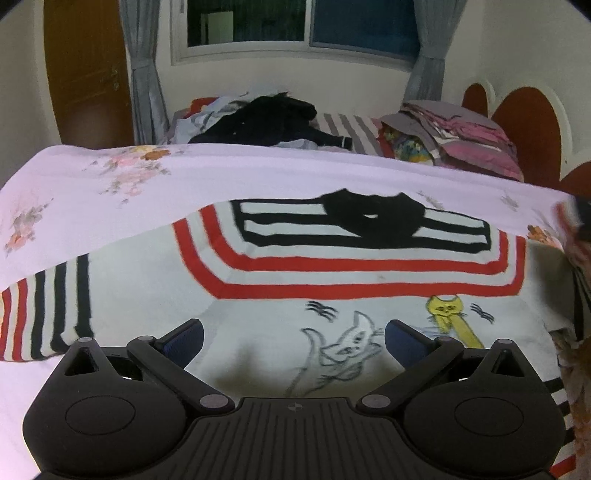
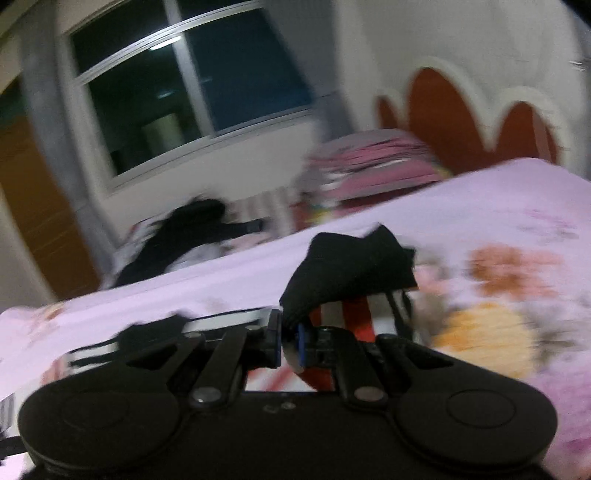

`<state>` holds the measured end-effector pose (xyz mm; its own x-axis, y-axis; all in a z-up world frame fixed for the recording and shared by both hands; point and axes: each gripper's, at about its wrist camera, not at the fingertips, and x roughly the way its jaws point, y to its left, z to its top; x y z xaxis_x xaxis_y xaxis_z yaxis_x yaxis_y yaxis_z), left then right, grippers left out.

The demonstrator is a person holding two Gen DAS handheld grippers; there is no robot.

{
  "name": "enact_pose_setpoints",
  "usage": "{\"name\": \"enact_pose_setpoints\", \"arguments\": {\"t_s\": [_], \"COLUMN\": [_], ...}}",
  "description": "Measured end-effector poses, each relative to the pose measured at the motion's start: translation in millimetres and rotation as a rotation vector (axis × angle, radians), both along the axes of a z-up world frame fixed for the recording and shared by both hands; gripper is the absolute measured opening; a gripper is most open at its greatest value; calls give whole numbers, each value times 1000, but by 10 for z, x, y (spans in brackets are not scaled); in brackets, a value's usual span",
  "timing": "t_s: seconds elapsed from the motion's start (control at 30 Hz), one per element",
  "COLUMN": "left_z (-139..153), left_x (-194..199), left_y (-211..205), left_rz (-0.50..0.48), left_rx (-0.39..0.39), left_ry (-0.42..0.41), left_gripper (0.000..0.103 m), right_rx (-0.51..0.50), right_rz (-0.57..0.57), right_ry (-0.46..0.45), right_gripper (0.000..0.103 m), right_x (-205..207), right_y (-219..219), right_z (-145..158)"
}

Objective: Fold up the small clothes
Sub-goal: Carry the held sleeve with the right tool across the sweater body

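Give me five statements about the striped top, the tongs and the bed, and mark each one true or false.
1. The left tongs are open above the cat print on the striped top. True.
2. The right tongs are open and hold nothing. False: they are shut on a sleeve of the top, its black cuff sticking out past them.
3. The bedsheet is plain blue. False: it is pale pink with a flower pattern.
4. A dark garment lies on the far part of the bed, under the window. True.
5. The top has red stripes only. False: red and black.
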<state>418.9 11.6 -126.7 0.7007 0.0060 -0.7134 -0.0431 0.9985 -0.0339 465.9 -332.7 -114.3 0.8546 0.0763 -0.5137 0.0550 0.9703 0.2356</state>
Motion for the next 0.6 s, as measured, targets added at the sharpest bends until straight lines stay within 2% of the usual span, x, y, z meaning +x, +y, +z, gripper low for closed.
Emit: {"name": "enact_pose_setpoints", "arguments": {"t_s": [0.1, 0.2, 0.33, 0.47, 0.6], "left_z": [-20, -52, -116, -198, -385], "left_x": [13, 47, 127, 233, 430], "left_y": [213, 386, 478, 367, 81], "left_rz": [21, 29, -6, -86, -158], "left_rx": [-11, -27, -80, -163, -235], "left_ry": [-11, -10, 14, 37, 109], "left_gripper": [103, 103, 103, 103, 103], "right_rx": [-14, -6, 9, 2, -58], "right_rz": [109, 198, 243, 236, 184], "right_ry": [40, 122, 198, 172, 138], "right_gripper": [8, 8, 28, 54, 54], "right_x": [138, 289, 346, 98, -230], "right_y": [604, 1073, 1459, 1441, 1120], "right_z": [-144, -393, -594, -503, -380]}}
